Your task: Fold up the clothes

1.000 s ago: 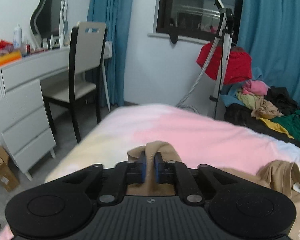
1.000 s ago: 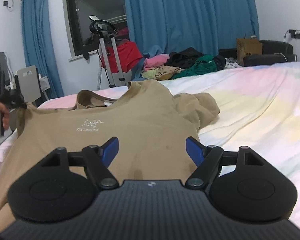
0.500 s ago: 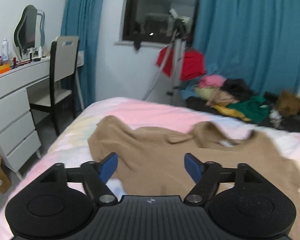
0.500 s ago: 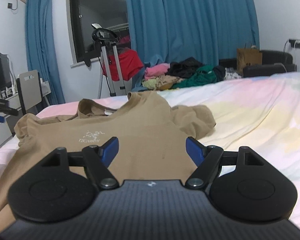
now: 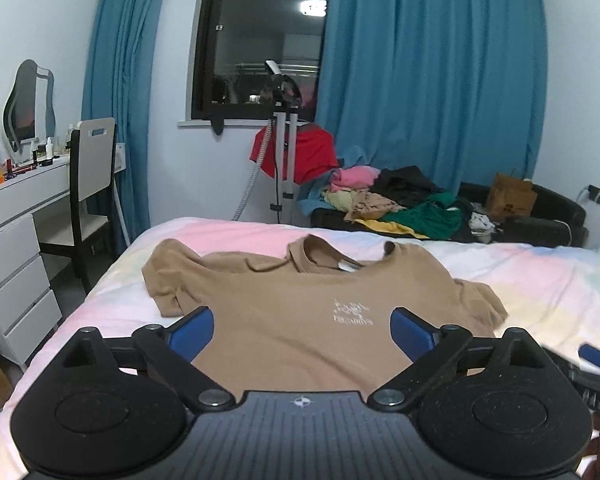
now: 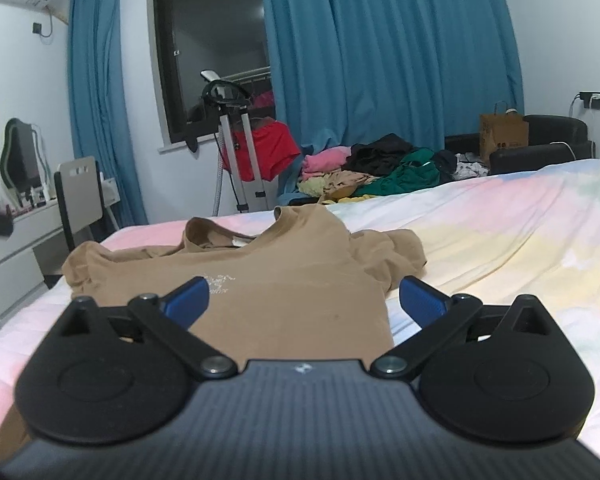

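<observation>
Right then, I had both grippers spread wide and empty: left gripper (image 5: 301, 327) and right gripper (image 6: 305, 298) hovered above the tan T-shirt (image 5: 300, 312), which lay front-up on the pastel bedsheet (image 6: 500, 240).

The bed (image 5: 540, 280) carries a pastel pink, yellow and white sheet. A tan T-shirt (image 5: 300, 320) lies directly on it, front up, collar toward the window; its right sleeve appears bunched, though partly hidden.
</observation>
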